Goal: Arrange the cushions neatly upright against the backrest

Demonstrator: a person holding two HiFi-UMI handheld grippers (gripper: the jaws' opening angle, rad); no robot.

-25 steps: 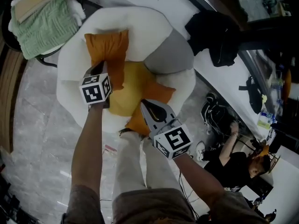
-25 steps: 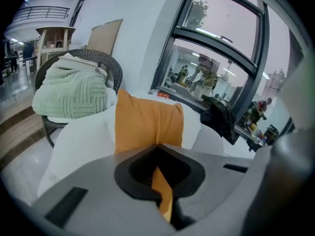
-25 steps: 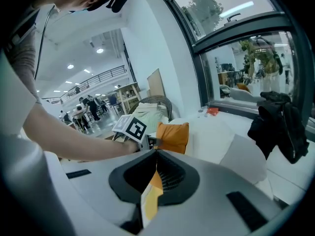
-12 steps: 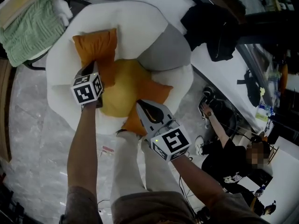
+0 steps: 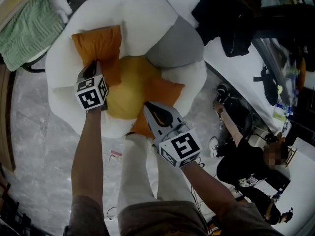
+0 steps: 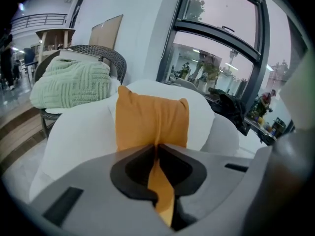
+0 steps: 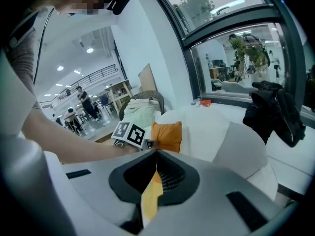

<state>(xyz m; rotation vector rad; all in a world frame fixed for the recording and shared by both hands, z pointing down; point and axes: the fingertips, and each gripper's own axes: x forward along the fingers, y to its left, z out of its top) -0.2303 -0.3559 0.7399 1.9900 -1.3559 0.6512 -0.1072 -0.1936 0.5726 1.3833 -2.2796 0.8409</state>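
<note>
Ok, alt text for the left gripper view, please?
The left gripper, its jaws having just been opening, has a fold of an orange cushion between them; the cushion stands upright against the backrest of a white armchair. A green blanket lies on a wicker chair at left.

Dim and underexposed from the head. Brighter in both gripper views: daylight through the window point(image 6: 221, 53), heavy fisheye bending, black rims, blurred foreground.

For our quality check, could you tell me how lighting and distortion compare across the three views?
Head view: dim, corners darkened, the chair brightest. Left gripper view: strong fisheye bowing the window frame, black corners. Right gripper view: same fisheye, brighter overall.
</note>
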